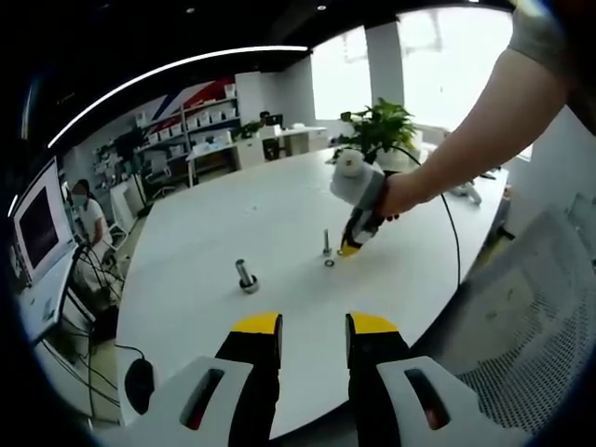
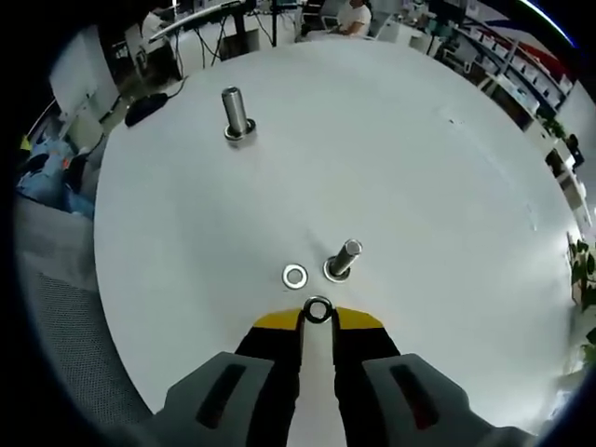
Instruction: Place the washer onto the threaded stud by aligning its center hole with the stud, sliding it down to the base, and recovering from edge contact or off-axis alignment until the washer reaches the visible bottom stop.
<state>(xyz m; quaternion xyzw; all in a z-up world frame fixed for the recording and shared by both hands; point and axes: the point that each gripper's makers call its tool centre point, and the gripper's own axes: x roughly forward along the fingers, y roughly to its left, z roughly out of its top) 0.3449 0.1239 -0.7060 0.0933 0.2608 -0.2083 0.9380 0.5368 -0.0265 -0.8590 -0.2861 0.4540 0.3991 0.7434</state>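
Note:
In the right gripper view my right gripper is shut on a small steel washer, held upright at the yellow jaw tips. Just beyond it a threaded stud stands on the white table, slightly right of the held washer. A second washer lies flat on the table left of that stud. In the left gripper view my left gripper stands open with nothing between its jaws, near the table's front edge. There the right gripper, in a person's hand, hovers beside the stud.
A thicker stud stands farther off on the table. A black mouse lies by the table edge. A mesh chair is at the right, a potted plant at the far side, and a seated person at the left.

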